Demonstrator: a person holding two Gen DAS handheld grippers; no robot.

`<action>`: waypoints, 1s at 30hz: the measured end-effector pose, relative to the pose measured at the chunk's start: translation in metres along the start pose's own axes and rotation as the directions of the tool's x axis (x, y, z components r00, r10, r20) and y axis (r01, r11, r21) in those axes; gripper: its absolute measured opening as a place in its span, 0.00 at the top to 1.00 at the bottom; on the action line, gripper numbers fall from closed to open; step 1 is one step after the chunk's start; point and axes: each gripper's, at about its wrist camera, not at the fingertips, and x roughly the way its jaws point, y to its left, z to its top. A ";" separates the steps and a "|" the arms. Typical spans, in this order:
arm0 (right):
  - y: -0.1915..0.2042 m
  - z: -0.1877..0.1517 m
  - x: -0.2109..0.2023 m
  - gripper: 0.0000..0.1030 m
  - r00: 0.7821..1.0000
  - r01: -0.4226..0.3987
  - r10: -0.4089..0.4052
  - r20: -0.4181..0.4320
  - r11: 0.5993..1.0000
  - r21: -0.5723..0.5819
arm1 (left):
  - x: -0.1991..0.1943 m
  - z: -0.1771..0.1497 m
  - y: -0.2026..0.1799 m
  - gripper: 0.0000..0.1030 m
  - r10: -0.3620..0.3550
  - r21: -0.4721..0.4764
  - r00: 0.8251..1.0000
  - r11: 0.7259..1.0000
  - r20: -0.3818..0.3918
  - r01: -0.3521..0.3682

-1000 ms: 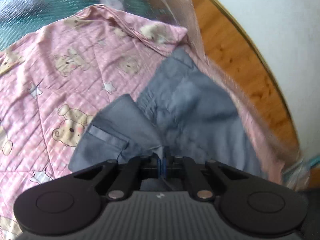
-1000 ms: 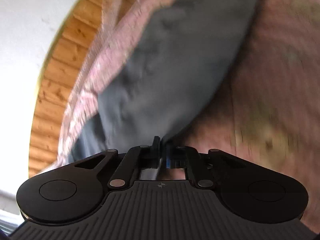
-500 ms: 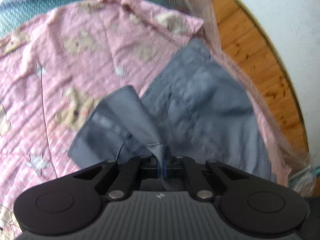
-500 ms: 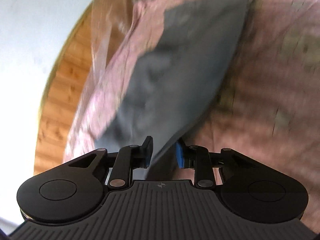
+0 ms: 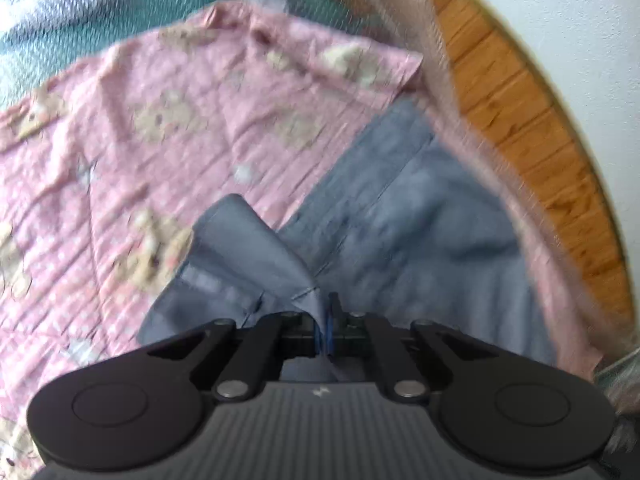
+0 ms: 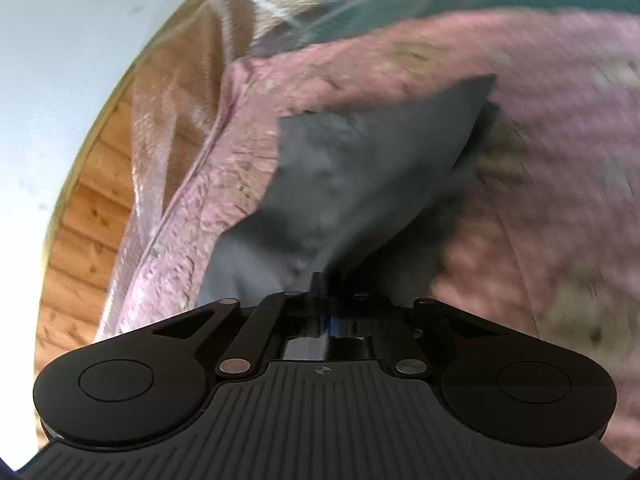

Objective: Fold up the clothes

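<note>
Right gripper (image 6: 322,304), open half a second earlier, had closed its fingers on the grey garment (image 5: 400,216); left gripper (image 5: 326,320) remained clamped on it. Both edges held, fold could proceed over the pink quilt (image 5: 140,152).

Pink bear-print quilt (image 5: 168,128) (wooden floor (image 5: 516,104))

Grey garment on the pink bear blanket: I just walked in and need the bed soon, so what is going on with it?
A person is folding clothes with a handheld gripper in each hand. The left gripper is shut on the grey garment, pinching a fold of it above the pink bear blanket. The right gripper is shut on another part of the same cloth. Most of the garment lies spread on the blanket near the wooden bed edge. The fold is not finished.
</note>
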 end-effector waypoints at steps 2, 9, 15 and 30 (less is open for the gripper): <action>0.028 0.017 -0.017 1.00 0.989 -0.130 0.133 0.064 0.990 -0.056 | -0.015 0.006 -0.004 0.97 -0.042 -0.013 0.998 0.999 0.056 0.042; 0.011 0.022 -0.004 1.00 0.996 -0.086 0.087 0.020 0.995 -0.052 | 0.011 -0.033 0.016 0.97 0.096 0.027 0.993 0.995 -0.067 -0.094; -0.041 -0.009 0.030 1.00 0.997 0.025 -0.026 -0.077 1.000 -0.019 | 0.022 -0.036 0.018 0.97 0.141 0.018 0.988 0.990 -0.068 -0.140; -0.040 -0.016 -0.020 0.61 0.999 -0.020 0.018 -0.044 0.999 -0.034 | 0.001 -0.032 0.021 0.61 0.109 0.046 0.992 0.993 -0.067 -0.106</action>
